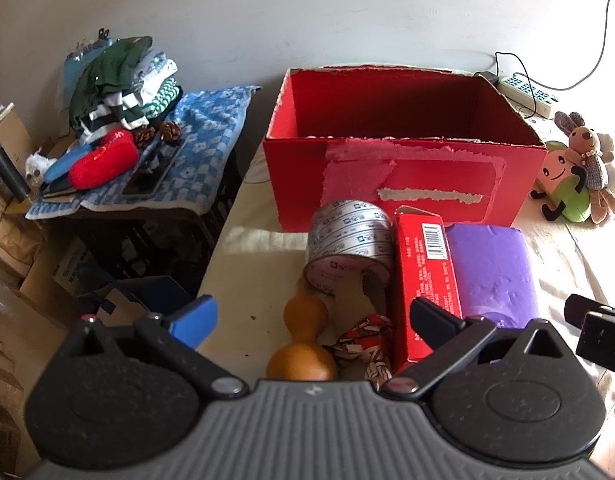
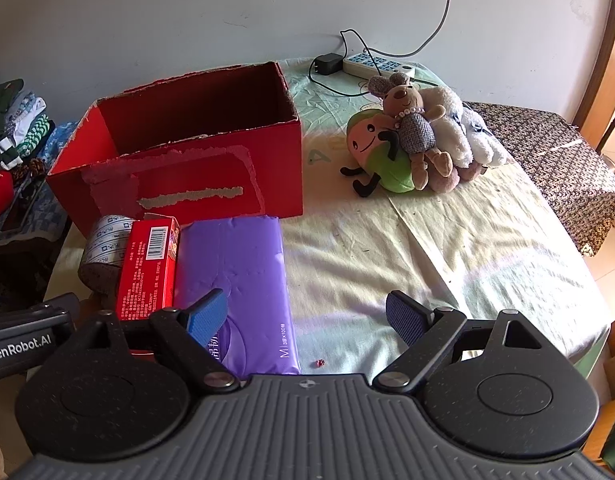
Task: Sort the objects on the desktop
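A big open red cardboard box stands at the back of the table. In front of it lie a grey tape roll, a red carton and a purple tissue pack. A tan gourd and a red-white patterned wrapper lie nearest my left gripper, which is open just above them. My right gripper is open over the tissue pack's right edge, holding nothing.
Plush toys sit right of the box, with a power strip and cables behind. A side stand with folded clothes on a blue cloth is on the left, cartons below it. A patterned bench is at the right.
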